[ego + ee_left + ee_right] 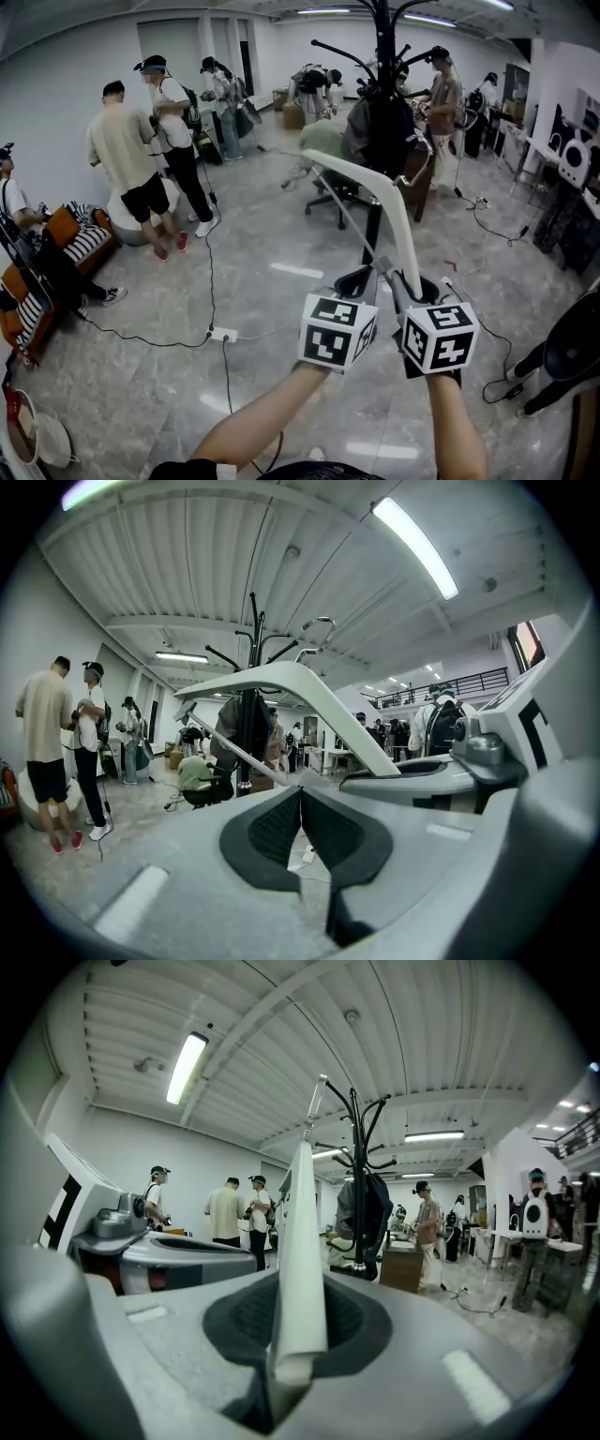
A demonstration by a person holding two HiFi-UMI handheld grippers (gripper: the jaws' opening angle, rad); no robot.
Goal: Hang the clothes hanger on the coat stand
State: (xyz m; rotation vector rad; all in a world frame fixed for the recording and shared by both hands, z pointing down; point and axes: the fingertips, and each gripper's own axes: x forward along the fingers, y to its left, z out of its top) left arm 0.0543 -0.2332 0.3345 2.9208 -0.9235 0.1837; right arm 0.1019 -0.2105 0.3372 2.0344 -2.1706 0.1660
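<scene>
Room: glossy grey marble-patterned floor (141, 394), plain white walls, ribbed white ceiling (187, 564) with long tube lights (412, 544); people (127, 155) stand in the upper left of the head view.
Hanger (375, 183): white and smooth, with one broad arm bent in a gentle arc, a thin metal crossbar (349, 217) under it and a slim metal hook (315, 1101) at the top. It is held in the air at the centre of the head view.
Right gripper (300, 1288): jaws clamped on the lower end of the hanger's arm, with dark ribbed pads (359, 1326) pressing both of its flat sides.
Left gripper (300, 791): jaws together with nothing between them, just left of the right gripper; the hanger arcs above it.
Marker cubes (337, 333): white with black squares, at the lower centre of the head view.
Coat stand (382, 56): black, a slim pole with curved prongs, at the upper centre of the head view and farther off than the hanger; dark garments (375, 131) hang from it.
</scene>
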